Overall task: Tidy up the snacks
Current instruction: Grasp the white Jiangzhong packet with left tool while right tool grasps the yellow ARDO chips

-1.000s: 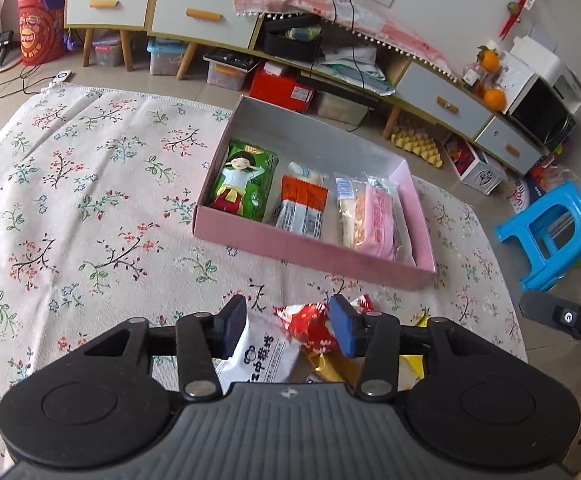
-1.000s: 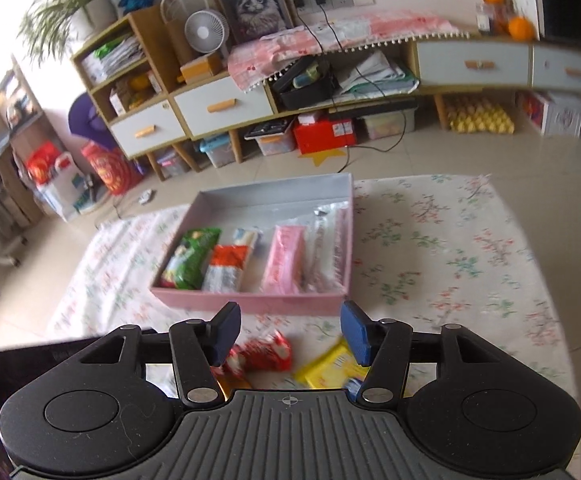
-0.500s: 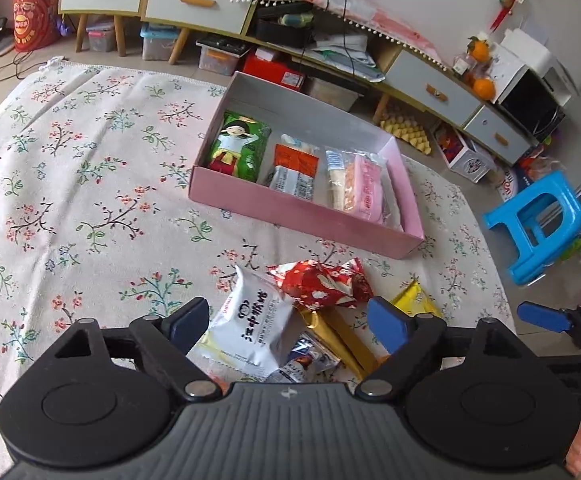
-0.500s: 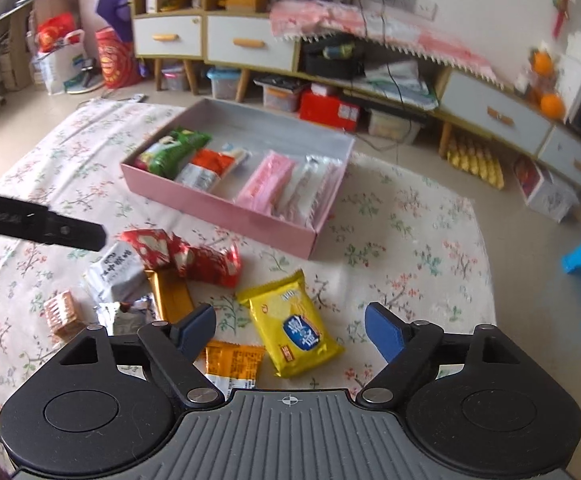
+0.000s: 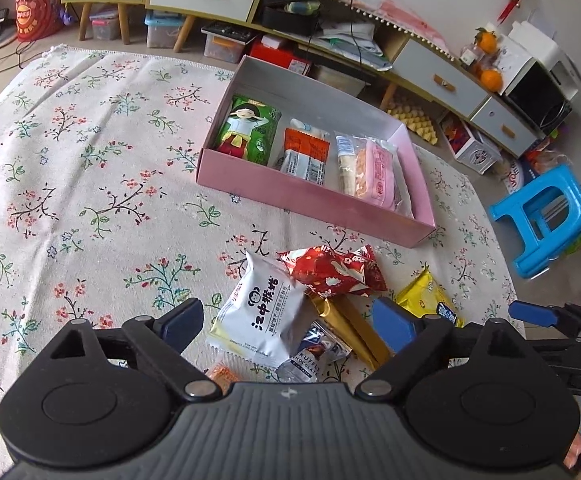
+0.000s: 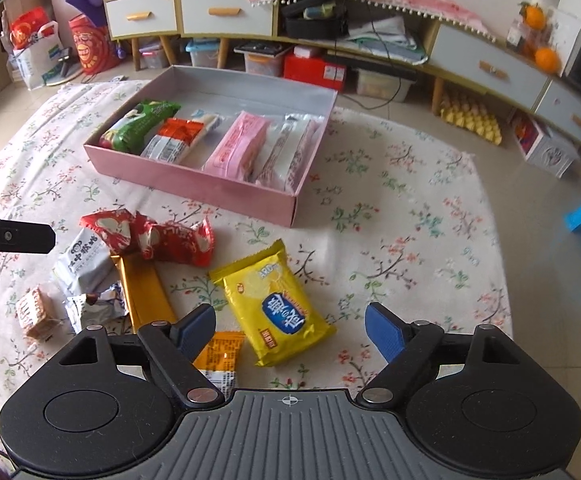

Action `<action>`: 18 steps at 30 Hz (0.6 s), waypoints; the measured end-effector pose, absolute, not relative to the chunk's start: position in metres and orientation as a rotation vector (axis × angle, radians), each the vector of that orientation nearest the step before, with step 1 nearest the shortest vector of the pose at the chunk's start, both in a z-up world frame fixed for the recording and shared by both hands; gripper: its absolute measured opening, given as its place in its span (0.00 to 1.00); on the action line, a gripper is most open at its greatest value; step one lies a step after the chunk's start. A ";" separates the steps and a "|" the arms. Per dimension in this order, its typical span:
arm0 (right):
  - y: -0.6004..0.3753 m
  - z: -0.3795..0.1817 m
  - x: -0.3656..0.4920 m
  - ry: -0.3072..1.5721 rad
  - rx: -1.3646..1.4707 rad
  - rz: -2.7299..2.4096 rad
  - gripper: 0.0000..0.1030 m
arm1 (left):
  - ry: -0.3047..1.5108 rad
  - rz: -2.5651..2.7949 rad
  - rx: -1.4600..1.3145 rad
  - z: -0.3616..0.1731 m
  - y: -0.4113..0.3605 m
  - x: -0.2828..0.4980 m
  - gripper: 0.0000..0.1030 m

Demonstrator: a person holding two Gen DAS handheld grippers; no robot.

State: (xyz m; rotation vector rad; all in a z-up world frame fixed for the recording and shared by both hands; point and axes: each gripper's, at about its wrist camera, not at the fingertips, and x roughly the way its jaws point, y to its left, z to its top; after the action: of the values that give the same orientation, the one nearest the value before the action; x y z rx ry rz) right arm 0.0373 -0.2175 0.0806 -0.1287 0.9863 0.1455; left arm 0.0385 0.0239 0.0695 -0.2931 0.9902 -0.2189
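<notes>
Left gripper (image 5: 288,326) and right gripper (image 6: 290,326) both spread wide, empty, above loose snacks (box (image 6: 194,184) beyond).

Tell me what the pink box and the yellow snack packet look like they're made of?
The pink box looks like thin cardboard: matte pink outside, pale grey inside, with crisp folded corners. The yellow snack packet seems to be glossy plastic film; it shines, wrinkles, and has crimped, sealed ends. Neither can be confirmed by sight alone.
</notes>
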 end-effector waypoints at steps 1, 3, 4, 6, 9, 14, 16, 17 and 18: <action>-0.217 0.079 0.038 0.993 -0.131 0.145 0.82 | 0.993 -0.218 -0.291 0.069 0.024 0.038 0.88; -0.218 0.075 0.039 1.008 -0.130 0.145 0.82 | 1.001 -0.216 -0.286 0.067 0.024 0.038 0.88; -0.219 0.074 0.039 1.015 -0.129 0.143 0.82 | 1.004 -0.213 -0.287 0.067 0.024 0.038 0.88; -0.220 0.073 0.040 1.016 -0.131 0.146 0.82 | 1.010 -0.213 -0.291 0.066 0.027 0.038 0.89; -0.220 0.069 0.043 1.022 -0.134 0.150 0.82 | 1.016 -0.201 -0.291 0.063 0.030 0.038 0.89; -0.216 0.057 0.052 1.045 -0.162 0.158 0.83 | 1.034 -0.172 -0.275 0.053 0.031 0.044 0.89; -0.212 0.054 0.054 1.049 -0.171 0.170 0.83 | 1.044 -0.173 -0.264 0.048 0.030 0.045 0.88; -0.210 0.052 0.054 1.046 -0.182 0.179 0.83 | 1.048 -0.175 -0.256 0.046 0.028 0.046 0.88; -0.207 0.051 0.055 1.043 -0.198 0.186 0.83 | 1.052 -0.177 -0.243 0.045 0.027 0.045 0.88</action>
State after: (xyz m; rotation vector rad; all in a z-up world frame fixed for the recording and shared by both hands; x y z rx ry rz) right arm 0.0550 -0.2071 0.0510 -0.1977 1.0425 0.1857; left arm 0.0454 0.0270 0.0446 -0.2426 1.0523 -0.1774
